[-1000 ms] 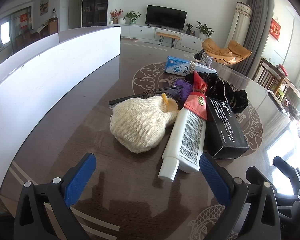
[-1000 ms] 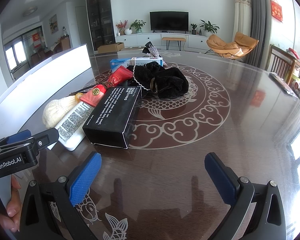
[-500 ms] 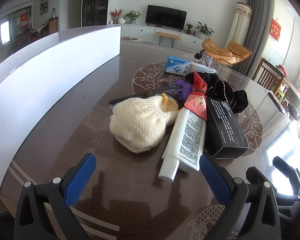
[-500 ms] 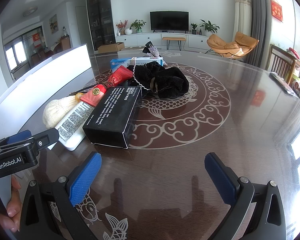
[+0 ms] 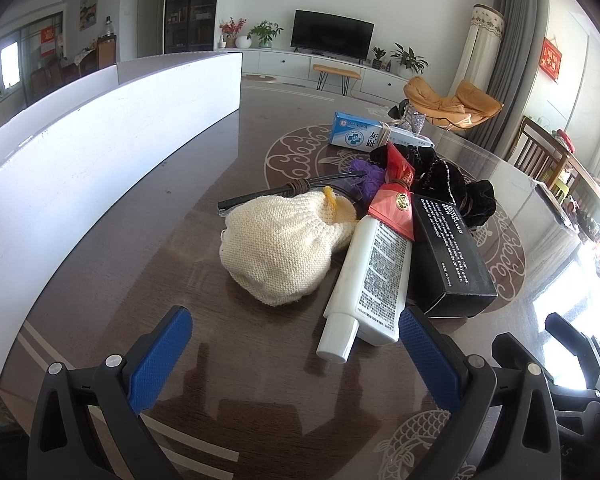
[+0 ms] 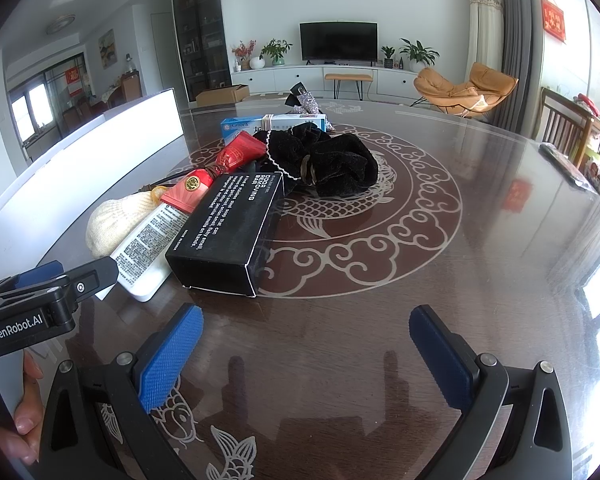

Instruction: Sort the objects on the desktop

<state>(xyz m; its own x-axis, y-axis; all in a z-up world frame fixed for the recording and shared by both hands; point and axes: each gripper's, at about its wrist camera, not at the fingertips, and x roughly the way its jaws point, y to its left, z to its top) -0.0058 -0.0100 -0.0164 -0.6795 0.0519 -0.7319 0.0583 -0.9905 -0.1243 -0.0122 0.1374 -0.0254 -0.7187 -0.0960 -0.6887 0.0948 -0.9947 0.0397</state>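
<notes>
brown round table with swirly white drawings is holding a pile of things: a knitted cream pouch is lying at 12 o'clock from the left gripper, touching a white tube and a black box at 1 o'clock. both the left gripper and the right gripper are hovering low over the table with jaws wide apart, gripping nothing.

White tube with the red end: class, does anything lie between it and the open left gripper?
Nothing visible does. The white tube lies with its cap end toward the left gripper, only bare table between. The knitted pouch and black box flank it on either side.
</notes>
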